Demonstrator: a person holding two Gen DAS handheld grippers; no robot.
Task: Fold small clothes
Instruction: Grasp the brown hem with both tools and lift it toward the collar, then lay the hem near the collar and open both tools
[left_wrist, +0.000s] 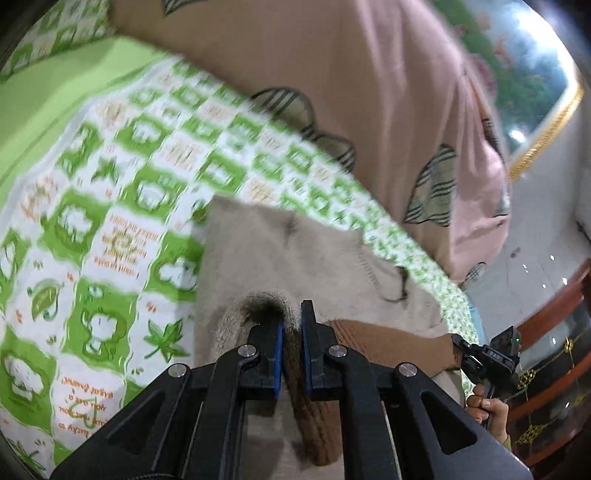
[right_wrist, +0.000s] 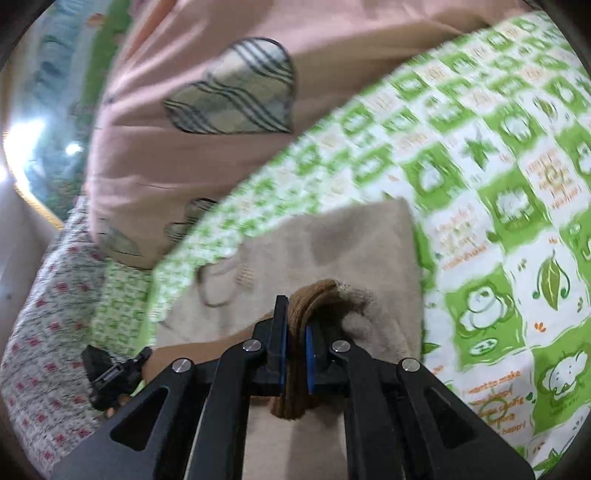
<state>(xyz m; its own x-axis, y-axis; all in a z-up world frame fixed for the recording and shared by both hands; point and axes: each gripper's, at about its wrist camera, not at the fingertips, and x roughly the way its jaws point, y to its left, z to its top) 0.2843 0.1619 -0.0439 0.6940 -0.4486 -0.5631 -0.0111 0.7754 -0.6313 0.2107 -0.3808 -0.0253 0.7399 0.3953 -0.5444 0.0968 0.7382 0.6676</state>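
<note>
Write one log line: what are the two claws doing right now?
left claw: shut on beige knit garment | right claw: shut on its brown ribbed edge | surface: green patterned sheet

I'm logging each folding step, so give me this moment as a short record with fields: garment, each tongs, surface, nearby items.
garment: beige knitted garment with brown ribbed trim, lifted at its edge
left tongs: shut on the garment's trim
right tongs: shut on the brown trim
surface: green and white patterned bedsheet
nearby: pink cloth with plaid heart patches past the garment
picture quality: motion blur in both views
</note>
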